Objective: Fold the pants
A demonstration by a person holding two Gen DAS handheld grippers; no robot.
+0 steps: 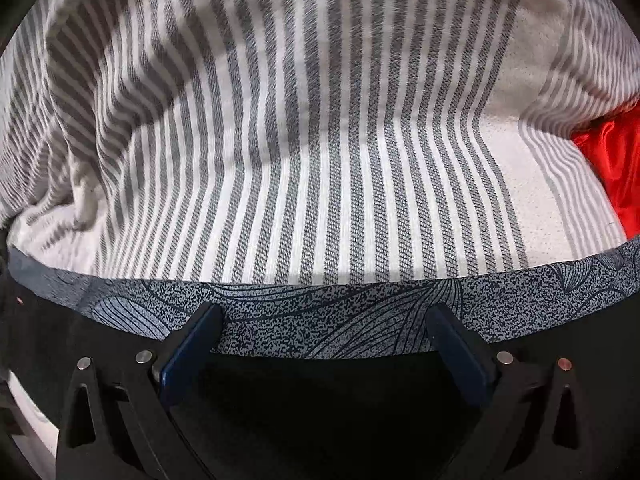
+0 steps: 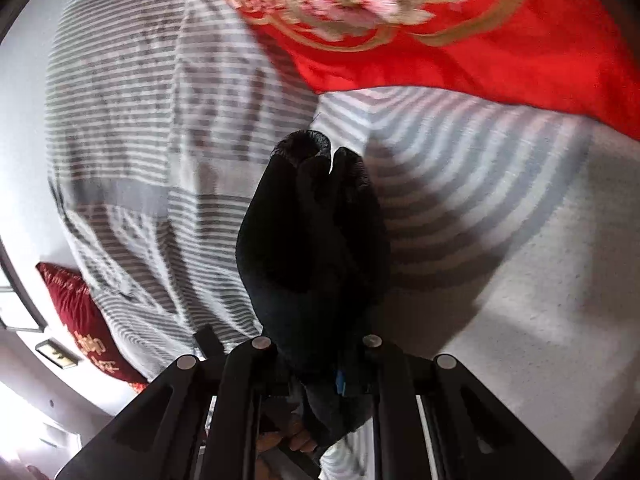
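Right claw [image 2: 320, 360]: jaws clamped on a bunch of black cloth [image 2: 312, 240], judged to be the pants, which stands up ahead of the fingers; gathering it this way likely readies a lift for the fold. Left claw [image 1: 324, 332]: jaws wide, nothing gripped, pointing down at a blue-grey patterned band [image 1: 320, 316] that runs across between its fingers, with black fabric below; possibly the waistband. The surface is a bed with a grey-and-white striped sheet [image 1: 280, 140]. A red embroidered cover [image 2: 480, 40] lies beyond the right claw, a red pillow [image 2: 80, 320] to its left.
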